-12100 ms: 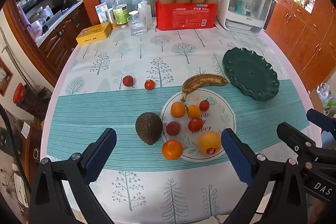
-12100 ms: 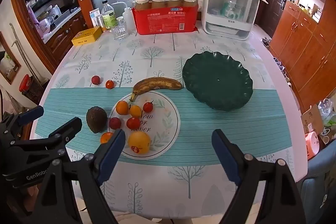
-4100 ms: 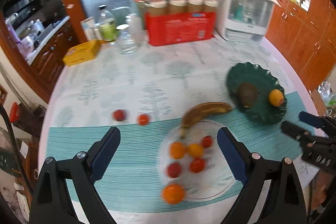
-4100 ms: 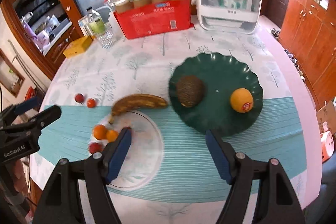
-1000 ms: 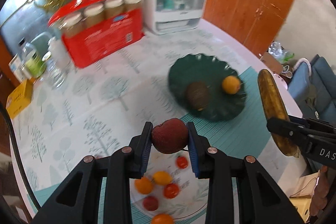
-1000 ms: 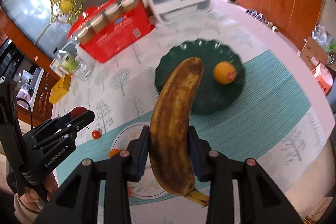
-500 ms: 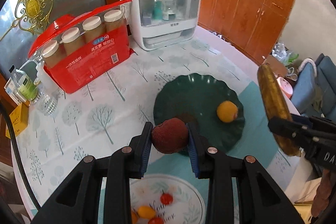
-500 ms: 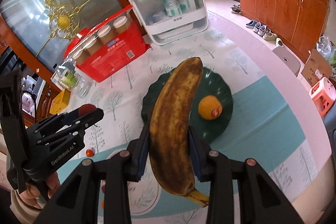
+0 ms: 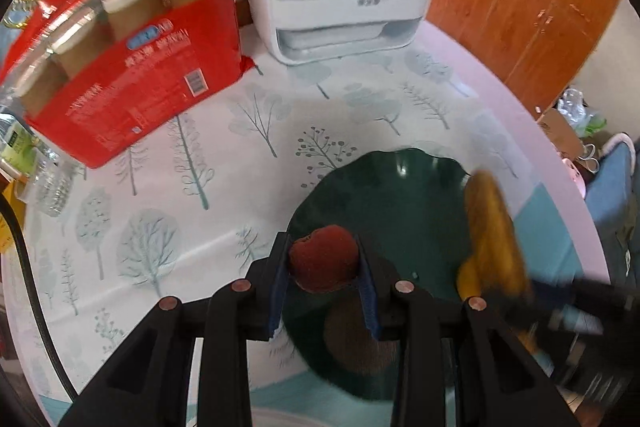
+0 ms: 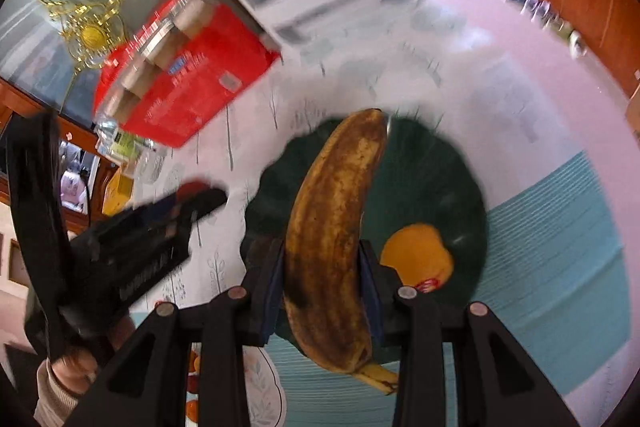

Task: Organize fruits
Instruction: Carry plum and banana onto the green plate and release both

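**Two fruits over one crowded plate**

Two tools are loaded at once. The left tool [image 9: 323, 281] is clenched on a dark red fruit [image 9: 323, 262], most likely a plum, and the right tool [image 10: 323, 281] grips an overripe, brown-speckled banana [image 10: 334, 239] across its middle, tip toward 12 o'clock and stem toward 6. Both hang over the dark green scalloped plate [image 9: 384, 195] on the counter [image 9: 180, 195].

The plate already carries an avocado [image 9: 360, 343], showing below the left tool's jaws, and an orange [image 10: 416, 259] at about 4 o'clock in the right wrist view. The likely trouble is crowding: the long banana could land on the orange and nudge it toward the rim, and a round plum let go from above could roll off the shallow plate. The soft banana may also bruise under a hard squeeze. With both tools converging on one dish, they could knock each other; the left tool [image 10: 160, 239] sits at 9 o'clock in the right view, close to the plate's edge.

Both tools point steeply down, the views heavily blurred. A sleeved hand [image 10: 68, 375] holds the left tool's handle.
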A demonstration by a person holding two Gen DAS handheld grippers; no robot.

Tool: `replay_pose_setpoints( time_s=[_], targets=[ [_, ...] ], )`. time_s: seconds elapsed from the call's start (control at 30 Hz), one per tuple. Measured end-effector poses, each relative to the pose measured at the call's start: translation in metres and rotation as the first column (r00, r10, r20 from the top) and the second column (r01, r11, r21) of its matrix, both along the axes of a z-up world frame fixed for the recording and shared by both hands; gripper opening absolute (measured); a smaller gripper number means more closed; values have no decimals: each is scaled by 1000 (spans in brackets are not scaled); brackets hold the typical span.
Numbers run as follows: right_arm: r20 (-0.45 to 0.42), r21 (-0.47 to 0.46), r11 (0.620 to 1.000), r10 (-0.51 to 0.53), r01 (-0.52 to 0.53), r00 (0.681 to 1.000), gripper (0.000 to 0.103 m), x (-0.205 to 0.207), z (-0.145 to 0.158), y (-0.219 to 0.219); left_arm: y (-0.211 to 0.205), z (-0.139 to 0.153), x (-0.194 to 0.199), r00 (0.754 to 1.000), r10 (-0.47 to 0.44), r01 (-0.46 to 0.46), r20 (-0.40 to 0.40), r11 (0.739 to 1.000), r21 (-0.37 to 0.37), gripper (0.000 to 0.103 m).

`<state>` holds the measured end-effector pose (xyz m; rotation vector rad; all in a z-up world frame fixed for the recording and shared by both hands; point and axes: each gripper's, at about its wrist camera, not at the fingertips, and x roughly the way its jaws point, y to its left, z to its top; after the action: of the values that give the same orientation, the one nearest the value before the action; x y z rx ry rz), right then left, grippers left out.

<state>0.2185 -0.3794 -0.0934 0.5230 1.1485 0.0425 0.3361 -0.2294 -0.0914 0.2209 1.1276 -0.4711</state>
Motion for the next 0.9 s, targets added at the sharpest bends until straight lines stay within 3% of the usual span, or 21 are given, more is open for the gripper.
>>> replay_pose_setpoints(
  time_s=[0.33,0.53,0.73,0.9],
  targets=[
    [-85,-53,989,132,-137,988,36,5,-49,18,-25,-59,23,993,29,-23,-112,998,63,30],
    [-25,-137,974,177,-179,984,37,-1,-41,18,-29,-72,16,991,-20,37,-129,990,135,32],
    [9,-187,964,194,-189,981,43,-10,-29,17,-24,-64,4,992,-56,74,-113,985,159,65],
    [10,-183,965,196,-191,981,43,-21,-26,16,-10,-48,-9,995,-50,62,-87,988,140,70]
  ],
)
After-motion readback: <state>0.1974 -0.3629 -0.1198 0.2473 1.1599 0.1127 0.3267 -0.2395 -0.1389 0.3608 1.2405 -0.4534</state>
